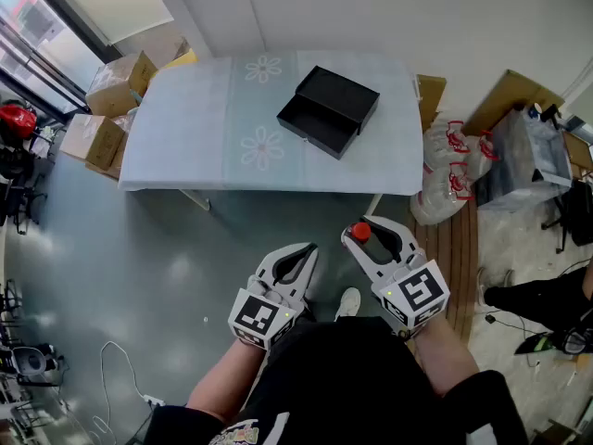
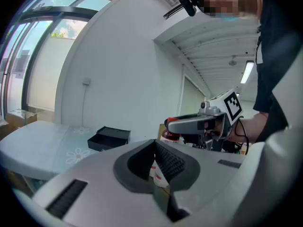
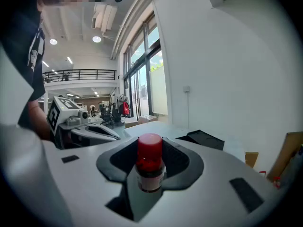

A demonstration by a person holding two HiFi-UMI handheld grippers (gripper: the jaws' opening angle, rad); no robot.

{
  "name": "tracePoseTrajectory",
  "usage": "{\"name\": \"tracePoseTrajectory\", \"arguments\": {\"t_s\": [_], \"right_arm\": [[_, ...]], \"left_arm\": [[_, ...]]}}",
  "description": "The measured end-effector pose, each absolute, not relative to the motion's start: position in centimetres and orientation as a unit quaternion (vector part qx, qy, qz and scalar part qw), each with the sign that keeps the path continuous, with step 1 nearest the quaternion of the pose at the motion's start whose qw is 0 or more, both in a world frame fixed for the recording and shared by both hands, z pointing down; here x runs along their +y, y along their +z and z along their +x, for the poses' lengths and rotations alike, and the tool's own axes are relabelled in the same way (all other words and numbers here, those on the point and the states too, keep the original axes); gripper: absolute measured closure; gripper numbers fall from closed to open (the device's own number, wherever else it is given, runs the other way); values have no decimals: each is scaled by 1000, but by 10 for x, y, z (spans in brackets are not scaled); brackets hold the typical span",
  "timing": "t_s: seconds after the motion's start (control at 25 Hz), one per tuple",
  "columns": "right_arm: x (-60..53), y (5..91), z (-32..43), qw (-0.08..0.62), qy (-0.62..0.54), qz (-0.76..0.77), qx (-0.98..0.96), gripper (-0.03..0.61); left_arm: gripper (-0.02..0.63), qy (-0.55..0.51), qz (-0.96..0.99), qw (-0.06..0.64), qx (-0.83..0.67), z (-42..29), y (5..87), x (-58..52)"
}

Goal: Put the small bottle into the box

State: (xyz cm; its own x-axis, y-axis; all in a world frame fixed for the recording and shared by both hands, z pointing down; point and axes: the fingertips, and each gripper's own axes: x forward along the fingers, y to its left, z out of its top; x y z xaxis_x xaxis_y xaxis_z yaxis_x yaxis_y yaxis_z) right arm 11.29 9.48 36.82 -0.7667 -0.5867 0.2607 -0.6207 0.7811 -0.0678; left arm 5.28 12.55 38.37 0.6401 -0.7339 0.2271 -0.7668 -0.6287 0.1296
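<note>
The small bottle (image 1: 360, 233) has a red cap and a white label. My right gripper (image 1: 372, 240) is shut on it, holding it upright between the pads; in the right gripper view the bottle (image 3: 151, 175) fills the gap of the right gripper (image 3: 150, 141). My left gripper (image 1: 298, 260) hangs beside it, shut and empty, its pads meeting at the left gripper's tip (image 2: 154, 143). The black box (image 1: 329, 109) lies open on the white flowered table (image 1: 195, 128), well ahead of both grippers. The same black box (image 2: 108, 138) shows far off in the left gripper view.
I stand on the grey floor (image 1: 157, 267), back from the table's near edge. Cardboard boxes (image 1: 116, 86) are stacked left of the table. White plastic bags (image 1: 445, 170) and more cardboard sit to its right. A cable (image 1: 111, 378) runs along the floor at lower left.
</note>
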Motion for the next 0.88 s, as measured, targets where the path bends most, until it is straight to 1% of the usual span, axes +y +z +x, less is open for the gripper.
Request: {"name": "tracePoseTrajectory", "arguments": {"t_s": [0.88], "right_arm": [[95,361,91,100,83,327,-936,420]], "left_arm": [[606,65,907,101,-404,34,382,124]]}}
